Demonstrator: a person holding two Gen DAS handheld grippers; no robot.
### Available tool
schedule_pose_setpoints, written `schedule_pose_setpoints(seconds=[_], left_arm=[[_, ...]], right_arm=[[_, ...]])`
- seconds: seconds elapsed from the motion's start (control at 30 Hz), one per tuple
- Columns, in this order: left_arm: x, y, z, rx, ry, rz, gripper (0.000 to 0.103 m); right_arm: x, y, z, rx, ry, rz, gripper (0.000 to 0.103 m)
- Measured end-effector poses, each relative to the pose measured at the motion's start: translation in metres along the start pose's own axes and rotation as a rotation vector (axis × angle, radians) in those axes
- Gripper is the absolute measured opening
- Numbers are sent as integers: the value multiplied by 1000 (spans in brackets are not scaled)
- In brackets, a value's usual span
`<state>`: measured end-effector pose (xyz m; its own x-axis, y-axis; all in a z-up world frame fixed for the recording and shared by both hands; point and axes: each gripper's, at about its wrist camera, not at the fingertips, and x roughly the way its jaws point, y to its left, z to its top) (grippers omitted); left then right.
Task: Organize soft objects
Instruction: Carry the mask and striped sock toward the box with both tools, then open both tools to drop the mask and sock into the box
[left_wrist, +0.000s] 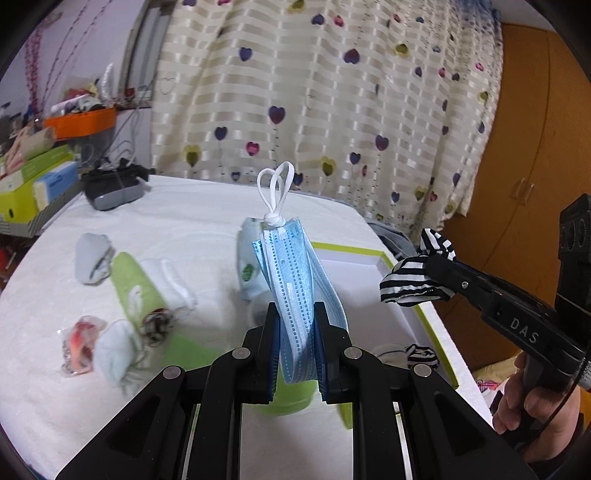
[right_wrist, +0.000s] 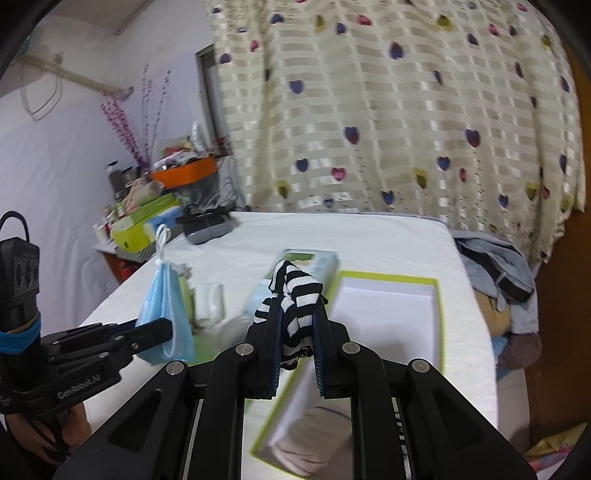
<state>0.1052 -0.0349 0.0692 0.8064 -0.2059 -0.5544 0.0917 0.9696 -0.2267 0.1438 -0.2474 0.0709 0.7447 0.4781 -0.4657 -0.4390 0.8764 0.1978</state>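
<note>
Blue and soft, a bunch of face masks (left_wrist: 295, 291) is pinched in the left tool (left_wrist: 295, 350), tied at the top by white ear loops (left_wrist: 275, 188) that stick up past its tips. The masks look light and floppy. They bend easily, so a firm pinch across the folded middle, as now, keeps them from sliding out. I cannot count how many masks are in the bunch.

Off to the right of the left tool, the right tool (right_wrist: 295, 343) is closed on one black-and-white striped cloth (right_wrist: 297, 306). It is limp and droops over the fingers, so it should be held by a thick bunched part.

Just ahead of the right tool, below its tips, lies one open box (right_wrist: 436, 295) with a green rim and a white inside. It sits on the table (right_wrist: 369, 236), which has a white cover. I think both soft things are meant to go in there.

To the left of the left tool lie more small soft things: one grey bundle (left_wrist: 92, 258), one white folded cloth (left_wrist: 173, 280), one pale bundle (left_wrist: 118, 350) and one clear packet (left_wrist: 79, 347) with something red inside.
</note>
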Motion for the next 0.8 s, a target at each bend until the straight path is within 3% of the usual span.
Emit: schedule_pose_setpoints(seconds=[0.23,0.73,0.8], left_arm=[[17,-25,4,45,21,-33,14],[55,-53,0,99,99,-72,14],[60,-57,-1,108,110,-79,15]], right_arm=[[7,-32,-8,52,26,-40,15],[58,-80,-43,107,215,-126,15],[59,-81,-45,95,227,-154,19]])
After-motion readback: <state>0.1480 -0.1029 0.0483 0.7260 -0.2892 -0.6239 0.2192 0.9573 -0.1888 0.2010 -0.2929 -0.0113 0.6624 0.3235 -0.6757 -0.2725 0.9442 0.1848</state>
